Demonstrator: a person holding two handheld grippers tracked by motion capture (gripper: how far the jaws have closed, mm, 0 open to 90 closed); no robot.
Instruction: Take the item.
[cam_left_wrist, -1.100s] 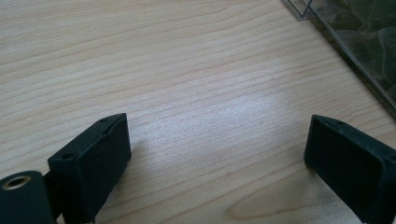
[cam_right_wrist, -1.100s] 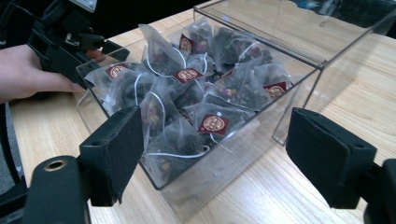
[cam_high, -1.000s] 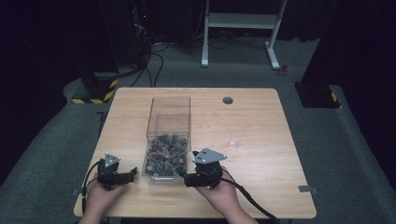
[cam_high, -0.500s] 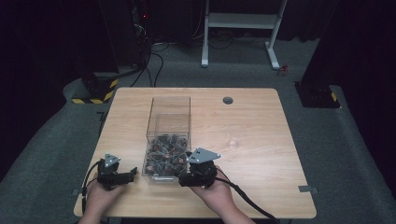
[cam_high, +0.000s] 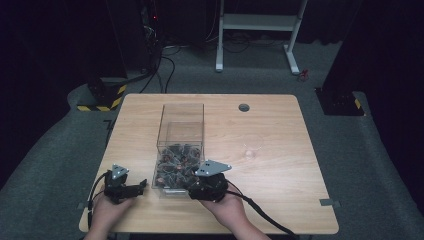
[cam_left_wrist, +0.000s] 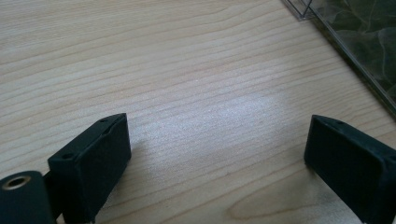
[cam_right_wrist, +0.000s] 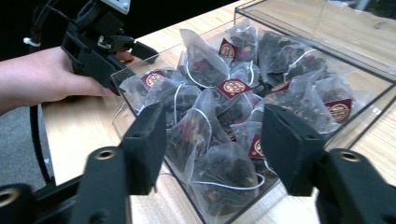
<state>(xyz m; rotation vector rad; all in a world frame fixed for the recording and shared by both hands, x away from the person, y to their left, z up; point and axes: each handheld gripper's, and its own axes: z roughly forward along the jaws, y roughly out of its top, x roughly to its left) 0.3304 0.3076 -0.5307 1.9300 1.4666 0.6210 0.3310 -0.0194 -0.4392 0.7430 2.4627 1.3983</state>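
Bench (cam_high: 280, 125) carries a clear plastic box (cam_high: 181, 131), long axis 12–6 o'clock, pyramid tea bags (cam_high: 176, 165) heaped at its 6 o'clock end. Right hand-held gripper (cam_right_wrist: 212, 140) is nearer: at the box's near corner, jaws spread and empty, bags dead ahead, probably already over the rim. Left hand-held gripper (cam_left_wrist: 217, 154) sits at the box's 9 o'clock, jaws wide, on bare wood.
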